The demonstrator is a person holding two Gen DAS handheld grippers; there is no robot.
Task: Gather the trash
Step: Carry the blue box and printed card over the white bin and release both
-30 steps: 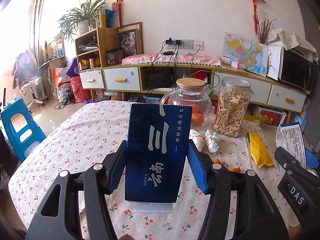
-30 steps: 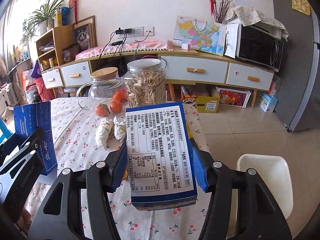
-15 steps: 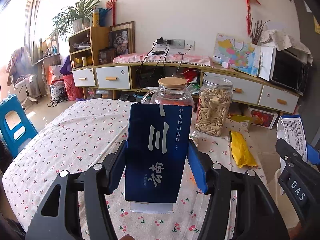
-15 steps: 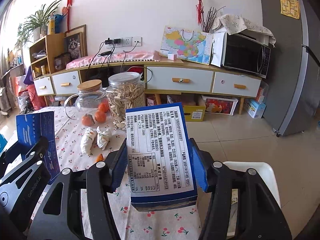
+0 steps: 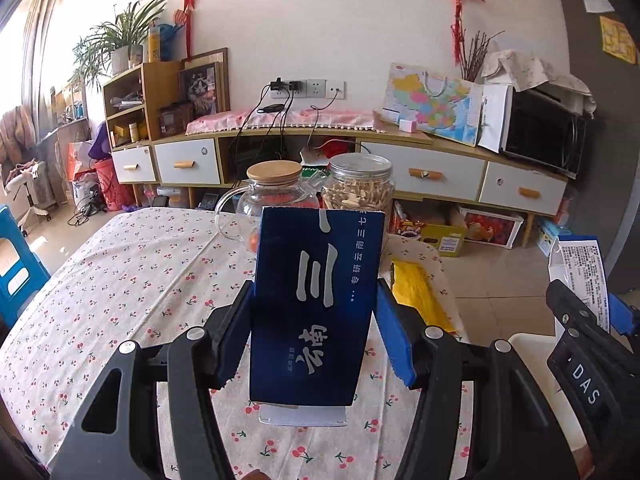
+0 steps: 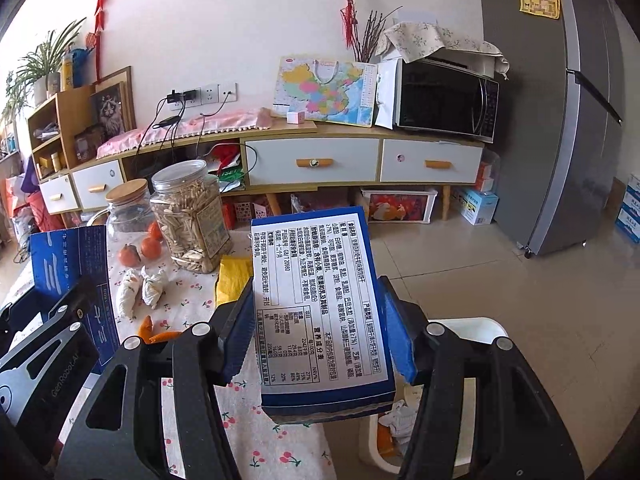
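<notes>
My left gripper (image 5: 314, 330) is shut on a dark blue box (image 5: 316, 304) with white Chinese lettering, held upright above the cherry-print tablecloth (image 5: 132, 280). My right gripper (image 6: 320, 330) is shut on a blue box with a white nutrition label (image 6: 320, 304), held past the table's right edge above a white trash bin (image 6: 472, 332) that holds crumpled paper. The dark blue box also shows at the left of the right wrist view (image 6: 72, 268). The label box shows at the right of the left wrist view (image 5: 580, 276).
On the table lie a yellow wrapper (image 6: 232, 276), two white twisted wrappers (image 6: 140, 286), orange peel bits (image 6: 158, 330), tangerines (image 6: 140, 250), a seed jar (image 6: 190, 216) and a glass teapot (image 5: 272, 200). A sideboard (image 6: 312, 160) and fridge (image 6: 560, 120) stand behind.
Both grippers have moved right with their boxes. The right one has gone from over the table edge to over the white bin; the jars have shifted left in both views.
</notes>
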